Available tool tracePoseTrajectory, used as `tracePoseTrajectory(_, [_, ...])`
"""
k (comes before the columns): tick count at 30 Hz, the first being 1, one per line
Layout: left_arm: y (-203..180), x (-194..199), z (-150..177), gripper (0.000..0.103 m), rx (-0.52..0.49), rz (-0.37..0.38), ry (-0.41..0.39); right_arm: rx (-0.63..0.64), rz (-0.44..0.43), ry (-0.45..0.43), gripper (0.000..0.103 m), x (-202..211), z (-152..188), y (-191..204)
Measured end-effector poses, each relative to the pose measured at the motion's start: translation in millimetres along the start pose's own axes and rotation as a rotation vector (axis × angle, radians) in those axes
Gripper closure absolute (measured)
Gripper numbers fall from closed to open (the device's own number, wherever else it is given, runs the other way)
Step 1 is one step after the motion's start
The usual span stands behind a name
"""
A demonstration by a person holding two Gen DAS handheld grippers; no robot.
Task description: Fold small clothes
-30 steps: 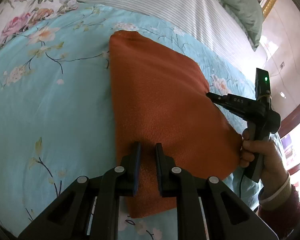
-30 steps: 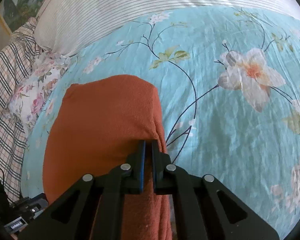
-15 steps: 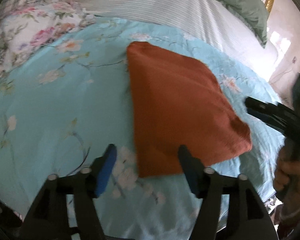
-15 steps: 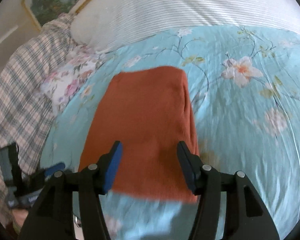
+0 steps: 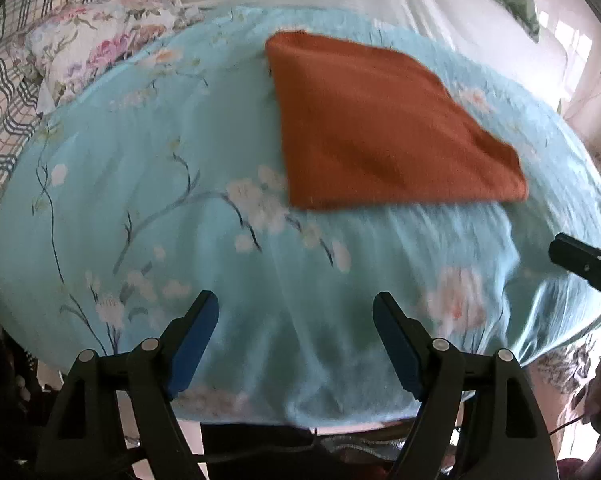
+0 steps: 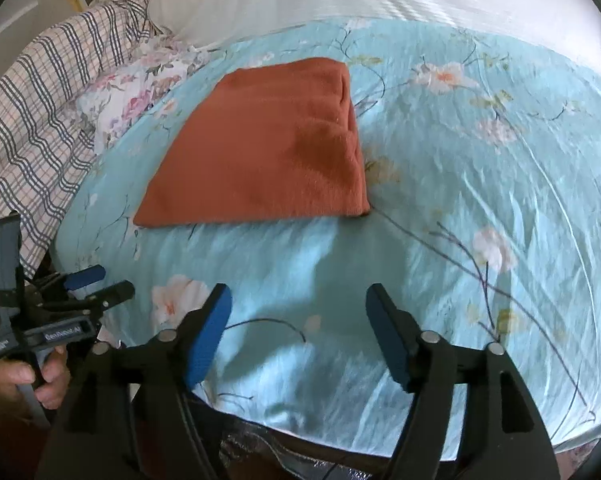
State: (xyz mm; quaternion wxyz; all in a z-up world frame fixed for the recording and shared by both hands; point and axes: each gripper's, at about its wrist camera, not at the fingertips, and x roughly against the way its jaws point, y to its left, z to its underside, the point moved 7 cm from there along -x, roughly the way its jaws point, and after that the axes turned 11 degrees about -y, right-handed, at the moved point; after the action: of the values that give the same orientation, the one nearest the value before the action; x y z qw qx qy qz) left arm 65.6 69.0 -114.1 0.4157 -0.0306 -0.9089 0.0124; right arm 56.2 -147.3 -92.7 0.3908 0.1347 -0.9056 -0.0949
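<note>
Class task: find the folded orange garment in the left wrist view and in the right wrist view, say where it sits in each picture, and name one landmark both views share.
Left wrist view: the folded orange garment lies upper right of centre, beyond the gripper.
Right wrist view: the folded orange garment lies upper left of centre.
Shared landmark: the turquoise floral bedspread under it.
</note>
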Motion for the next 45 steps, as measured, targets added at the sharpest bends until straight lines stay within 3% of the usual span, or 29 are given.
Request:
tracePoseTrajectory(4, [-3,2,9,0.023,-0.030,-0.033,0.011,-0.006,-0.007,0.011,0.024,0,0,5])
tracePoseTrajectory(9, [10,12,1,0.023,-0.016,-0.102,-0.034,0.017,-0.023,0.021,0.023,3,2,15])
tracePoseTrajectory(15, [14,46,-18,0.023,0.004,-0.090,-0.173,0.078,-0.043,0.009,0.022,15,-11,25])
tracePoseTrajectory(22, [-8,66,-38,0.020,-0.141,-0.108,-0.170,0.166,-0.061,-0.030,0.008,31,-32,36])
tracePoseTrajectory(34, [13,40,-43,0.018,-0.082,-0.204,-0.116,0.179,-0.043,0.035,0.007,-1,-15,26])
tracePoseTrajectory(45, [10,31,-60,0.018,-0.092,-0.191,-0.111,0.175,-0.039,0.033,0.007,-18,-37,27])
